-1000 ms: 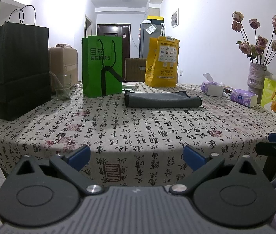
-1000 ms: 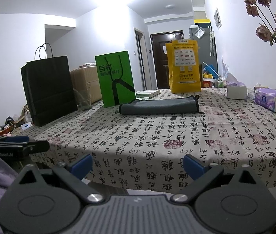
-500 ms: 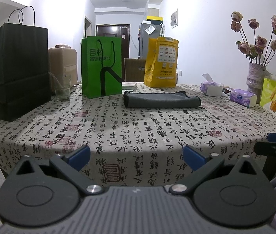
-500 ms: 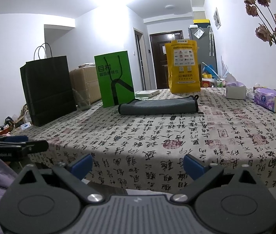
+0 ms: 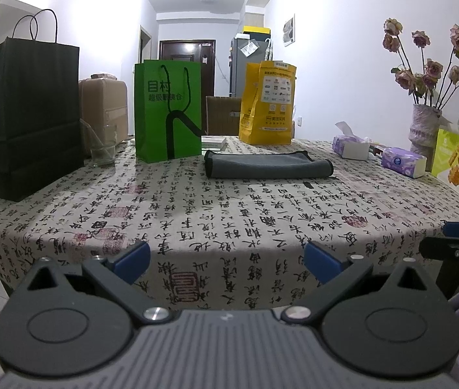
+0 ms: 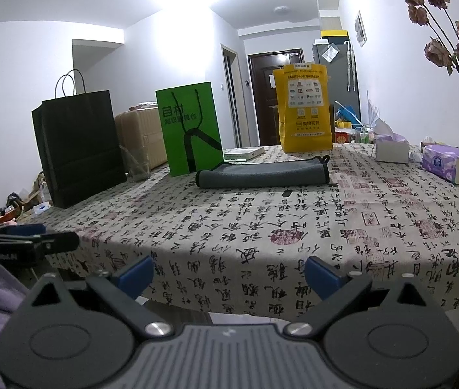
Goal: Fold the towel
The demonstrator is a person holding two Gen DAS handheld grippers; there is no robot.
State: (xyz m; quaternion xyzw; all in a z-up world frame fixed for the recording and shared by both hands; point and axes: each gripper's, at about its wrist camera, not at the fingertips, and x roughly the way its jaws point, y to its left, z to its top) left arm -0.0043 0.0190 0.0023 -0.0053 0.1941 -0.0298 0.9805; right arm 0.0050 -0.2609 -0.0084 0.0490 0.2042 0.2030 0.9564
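A grey towel [image 5: 268, 164] lies folded into a flat strip with a dark edge, far across the table; it also shows in the right wrist view [image 6: 263, 173]. My left gripper [image 5: 226, 259] is open and empty, held at the table's near edge, far from the towel. My right gripper [image 6: 227, 274] is open and empty, also at the near edge. The right gripper shows at the right edge of the left wrist view [image 5: 456, 243]; the left one shows at the left edge of the right wrist view [image 6: 25, 240].
The table [image 5: 229, 214] has a calligraphy-print cloth. Behind the towel stand a black bag [image 5: 30, 113], a glass [image 5: 102, 149], a green bag [image 5: 167, 110] and a yellow bag [image 5: 270, 103]. Tissue boxes [image 5: 403, 162], a vase [image 5: 424, 129] and a light green bag [image 5: 458, 159] stand right.
Both views have shifted only very slightly. The towel has not moved and both grippers stay open.
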